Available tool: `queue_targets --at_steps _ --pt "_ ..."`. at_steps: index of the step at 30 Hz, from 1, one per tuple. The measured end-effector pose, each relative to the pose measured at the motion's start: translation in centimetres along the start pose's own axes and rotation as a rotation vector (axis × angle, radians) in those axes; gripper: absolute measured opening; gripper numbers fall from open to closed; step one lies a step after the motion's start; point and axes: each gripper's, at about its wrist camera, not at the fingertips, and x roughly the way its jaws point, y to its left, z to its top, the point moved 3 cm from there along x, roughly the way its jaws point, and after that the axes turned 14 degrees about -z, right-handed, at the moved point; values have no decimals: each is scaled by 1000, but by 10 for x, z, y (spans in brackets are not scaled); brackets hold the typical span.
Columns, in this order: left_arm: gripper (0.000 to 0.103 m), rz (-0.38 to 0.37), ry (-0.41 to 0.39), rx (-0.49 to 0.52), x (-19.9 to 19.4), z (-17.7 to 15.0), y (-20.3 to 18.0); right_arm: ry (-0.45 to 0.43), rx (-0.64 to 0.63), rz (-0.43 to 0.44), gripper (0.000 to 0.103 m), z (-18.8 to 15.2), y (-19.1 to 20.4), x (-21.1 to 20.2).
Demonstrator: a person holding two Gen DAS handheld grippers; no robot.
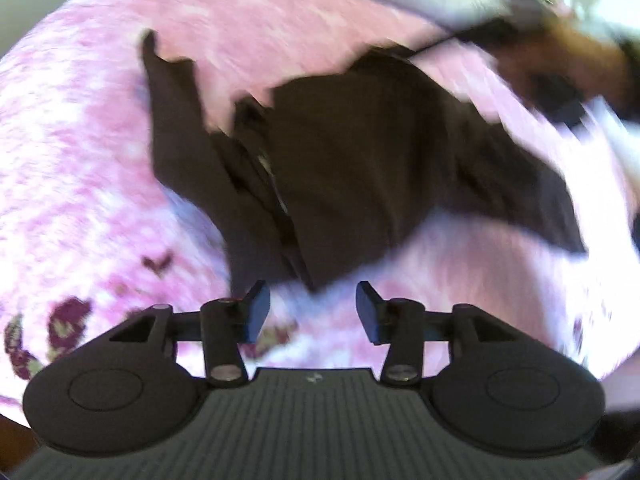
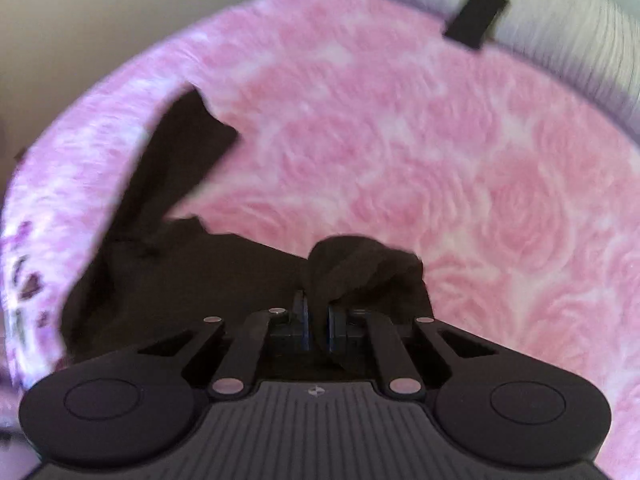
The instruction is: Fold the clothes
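Note:
A dark brown garment [image 1: 340, 152] lies spread and rumpled on a pink rose-patterned blanket [image 1: 80, 152]. My left gripper [image 1: 313, 312] is open and empty, just short of the garment's near edge. In the right wrist view my right gripper [image 2: 317, 320] is shut on a bunched fold of the same garment [image 2: 352, 268], with the rest of the cloth [image 2: 180, 272] trailing to the left. The right hand and gripper appear blurred at the upper right of the left wrist view [image 1: 560, 60].
The blanket [image 2: 440, 152] covers a bed. A pale ribbed pillow or cover [image 2: 580, 40] lies along the far edge, with a small dark flat object [image 2: 476, 16] beside it. Dark floral print [image 1: 64, 320] marks the blanket's near left edge.

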Motion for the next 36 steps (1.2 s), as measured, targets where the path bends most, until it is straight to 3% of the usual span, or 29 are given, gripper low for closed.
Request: queue_targets --at_steps 4,7,9,16,17,20,25,29,31,36 --pt "63 -47 -96 -111 -16 32 3 -63 -150 115 9 -35 24 -80" --pt "68 -123 -126 -185 -14 43 -4 -15 -289 211 10 -85 47 -109" --pt "70 -148 -111 -218 -2 38 -15 37 -345 263 10 -117 59 -116" --pt "70 -62 -22 -389 38 -18 -41 222 -542 447 10 -230 99 -139" --pt "70 -50 -17 -420 42 -27 -45 232 -554 459 15 -236 97 -143" --pt "72 -58 -29 -515 55 -45 -53 212 -542 453 32 -221 66 -155" --pt "72 -94 -55 -651 78 -69 -66 130 -461 396 32 -172 11 -158" --pt "68 -123 -43 -606 103 -62 -81 15 -433 290 49 -109 -14 -116" --pt "6 -114 -43 -553 95 -64 -87 -25 -422 299 52 -78 -7 -85" --pt "4 -92 -45 -420 76 -69 -103 -59 -468 384 72 -19 51 -2"
